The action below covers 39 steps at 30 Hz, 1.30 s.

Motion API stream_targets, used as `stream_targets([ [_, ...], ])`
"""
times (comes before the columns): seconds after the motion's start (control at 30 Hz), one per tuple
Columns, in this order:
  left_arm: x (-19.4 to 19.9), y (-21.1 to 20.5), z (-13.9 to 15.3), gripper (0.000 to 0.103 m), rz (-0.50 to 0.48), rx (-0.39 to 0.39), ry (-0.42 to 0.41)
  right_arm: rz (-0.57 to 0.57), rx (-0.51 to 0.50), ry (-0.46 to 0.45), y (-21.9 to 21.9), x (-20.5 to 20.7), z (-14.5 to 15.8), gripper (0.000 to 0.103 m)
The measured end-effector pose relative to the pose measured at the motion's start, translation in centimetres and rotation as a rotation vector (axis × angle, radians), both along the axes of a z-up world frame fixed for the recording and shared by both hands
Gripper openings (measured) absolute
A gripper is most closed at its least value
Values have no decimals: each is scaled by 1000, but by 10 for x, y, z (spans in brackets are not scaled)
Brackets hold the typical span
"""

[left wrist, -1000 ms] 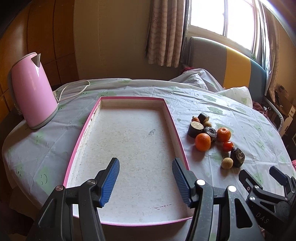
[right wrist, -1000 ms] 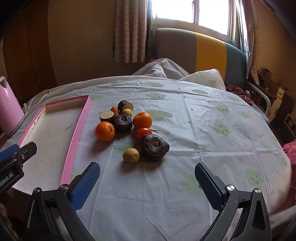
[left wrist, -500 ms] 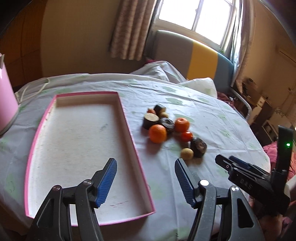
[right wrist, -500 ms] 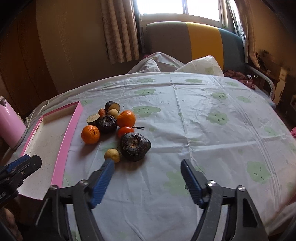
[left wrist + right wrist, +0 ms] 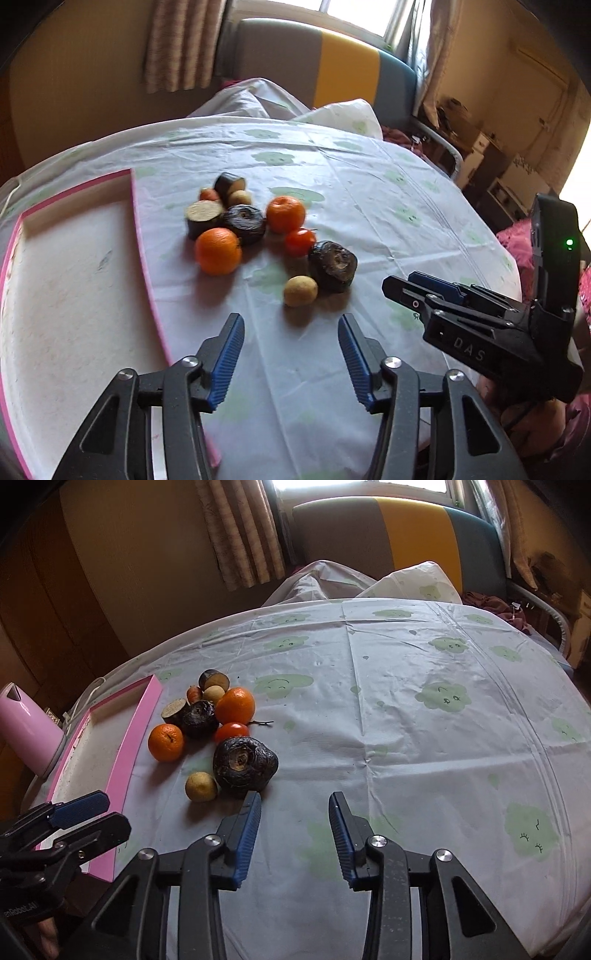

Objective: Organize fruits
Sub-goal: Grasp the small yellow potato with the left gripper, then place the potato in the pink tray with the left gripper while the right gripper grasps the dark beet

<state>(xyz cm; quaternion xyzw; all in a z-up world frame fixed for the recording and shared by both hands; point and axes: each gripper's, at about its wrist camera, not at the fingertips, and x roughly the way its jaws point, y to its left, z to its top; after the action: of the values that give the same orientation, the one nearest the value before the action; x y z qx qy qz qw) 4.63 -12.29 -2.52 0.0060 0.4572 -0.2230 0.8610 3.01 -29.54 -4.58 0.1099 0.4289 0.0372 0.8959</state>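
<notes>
A cluster of fruit lies on the tablecloth: two oranges (image 5: 218, 251) (image 5: 286, 214), a red tomato (image 5: 299, 242), a small yellow fruit (image 5: 300, 291), a dark lumpy fruit (image 5: 332, 264) and several dark cut pieces. A pink-rimmed tray (image 5: 142, 240) sits to their left. My left gripper (image 5: 290, 325) hovers just short of the yellow fruit, its jaws closing with nothing between them. My right gripper (image 5: 294, 801) hovers beside the dark lumpy fruit (image 5: 243, 762), its jaws closing on empty air, its left finger (image 5: 251, 812) close to that fruit.
A pink kettle (image 5: 26, 731) stands beyond the tray at the far left. The cloth with green cloud prints (image 5: 443, 698) stretches out to the right of the fruit. A striped headboard (image 5: 406, 531) and bedding lie behind the round table.
The left gripper swung right, from over the tray to facing the fruit, and narrowed a little. The right gripper's jaws narrowed a lot and came nearer the dark fruit.
</notes>
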Motion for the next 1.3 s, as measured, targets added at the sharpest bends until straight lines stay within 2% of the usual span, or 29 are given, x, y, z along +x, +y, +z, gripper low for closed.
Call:
stream_targets([
  [0.13,14,-16,-11,48,-27,27,12,-25,13,11,-9,2,-2,39],
  [0.23,24,-24,-23,40,-27,58,28,-30,24,19,-14,4,-3,39],
  [0.3,30,-26,-29,39,-22,71,36,-29,23,18,-15,5,-3,39],
  [0.4,35,-28,-34,38,-26,46,45,-23,39,20,-16,7,-3,39],
  [0.43,36,-28,-36,36,-28,39,48,-22,41,19,-16,7,-3,39],
  [0.47,37,-28,-38,30,-26,40,46,-20,45,17,-16,8,-2,39],
  [0.53,36,-26,-37,27,-34,25,31,-9,64,16,-15,10,-1,41],
  [0.63,30,-19,-33,27,-29,-5,16,36,92,5,-8,14,3,50],
  [0.7,26,-13,-28,27,-16,-24,11,69,90,-1,1,18,5,67],
  [0.87,16,7,-17,27,38,-25,-19,140,55,8,24,34,2,77],
  [1.07,10,47,2,27,137,-64,-57,184,12,48,42,53,-4,77],
  [1.13,12,63,5,27,187,-60,-60,200,-20,67,49,57,-8,70],
  [1.23,22,92,4,27,290,-43,-45,190,-106,75,58,59,-13,52],
  [1.3,31,110,0,27,360,-24,-30,183,-126,69,60,57,-13,52],
])
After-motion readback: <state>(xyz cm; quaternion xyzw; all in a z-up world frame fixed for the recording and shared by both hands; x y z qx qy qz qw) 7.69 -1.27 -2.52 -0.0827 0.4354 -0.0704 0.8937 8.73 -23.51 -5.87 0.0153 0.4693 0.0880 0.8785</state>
